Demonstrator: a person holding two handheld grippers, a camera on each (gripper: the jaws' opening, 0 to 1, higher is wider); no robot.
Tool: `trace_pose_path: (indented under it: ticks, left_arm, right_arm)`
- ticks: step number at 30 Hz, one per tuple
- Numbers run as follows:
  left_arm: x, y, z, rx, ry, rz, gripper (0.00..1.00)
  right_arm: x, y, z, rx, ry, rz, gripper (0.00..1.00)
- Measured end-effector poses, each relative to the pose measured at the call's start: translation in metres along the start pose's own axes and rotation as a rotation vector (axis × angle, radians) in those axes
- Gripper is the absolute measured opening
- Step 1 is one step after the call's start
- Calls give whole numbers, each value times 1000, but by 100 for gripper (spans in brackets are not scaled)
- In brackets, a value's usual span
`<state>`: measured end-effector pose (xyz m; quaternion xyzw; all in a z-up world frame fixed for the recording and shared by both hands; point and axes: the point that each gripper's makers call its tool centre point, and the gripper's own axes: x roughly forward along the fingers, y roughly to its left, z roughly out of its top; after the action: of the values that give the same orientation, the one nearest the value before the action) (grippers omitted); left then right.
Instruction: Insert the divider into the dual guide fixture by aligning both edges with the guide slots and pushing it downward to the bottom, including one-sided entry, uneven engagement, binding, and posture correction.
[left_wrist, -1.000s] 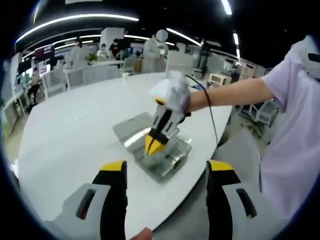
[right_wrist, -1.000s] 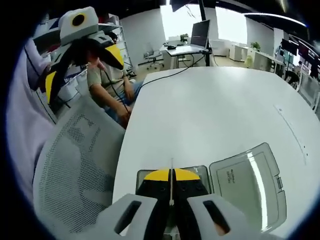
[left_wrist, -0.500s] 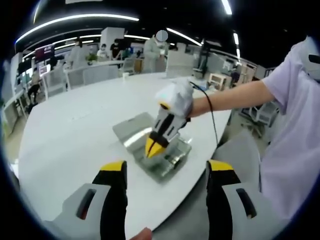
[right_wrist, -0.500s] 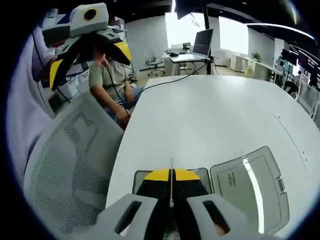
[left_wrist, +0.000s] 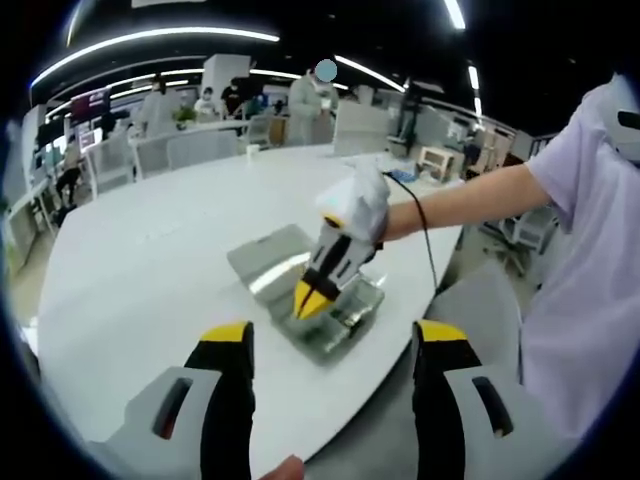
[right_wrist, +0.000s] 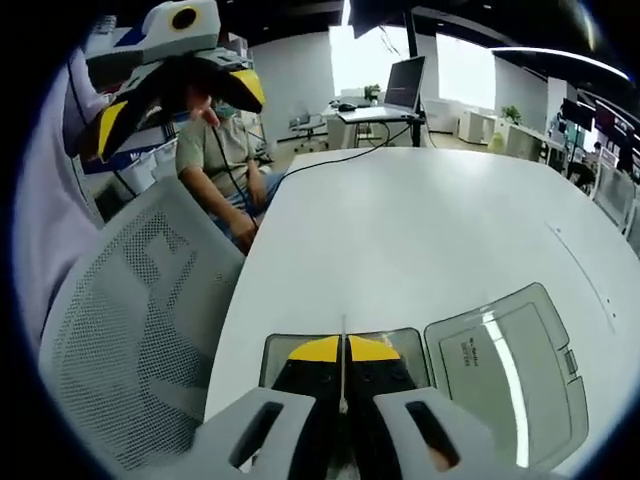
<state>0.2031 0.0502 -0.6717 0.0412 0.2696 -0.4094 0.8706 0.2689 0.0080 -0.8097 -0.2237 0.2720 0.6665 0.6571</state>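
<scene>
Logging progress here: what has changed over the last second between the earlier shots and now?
Little. The right tongs, shut on the thin divider, edged slightly across the clear box. The left tongs stay open and empty, and the lid lies open as before.

A white table (right_wrist: 430, 220) bears an open clear box (right_wrist: 500, 370).

Box (right_wrist: 400, 345) on table (right_wrist: 430, 230) edge, lid (right_wrist: 505, 375) beside it, chair (right_wrist: 130, 330) alongside

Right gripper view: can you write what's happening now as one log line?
right gripper: shut on divider, over open box | lid: flat on table | left gripper: open, holding nothing
</scene>
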Motion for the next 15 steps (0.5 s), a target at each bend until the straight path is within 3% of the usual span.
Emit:
trace_pose_path:
  ticks: [15]
  left_arm:
    - [0, 2, 1, -10, -7, 0, 62]
  right_arm:
    - [0, -1, -2, 3, -3, 3, 0]
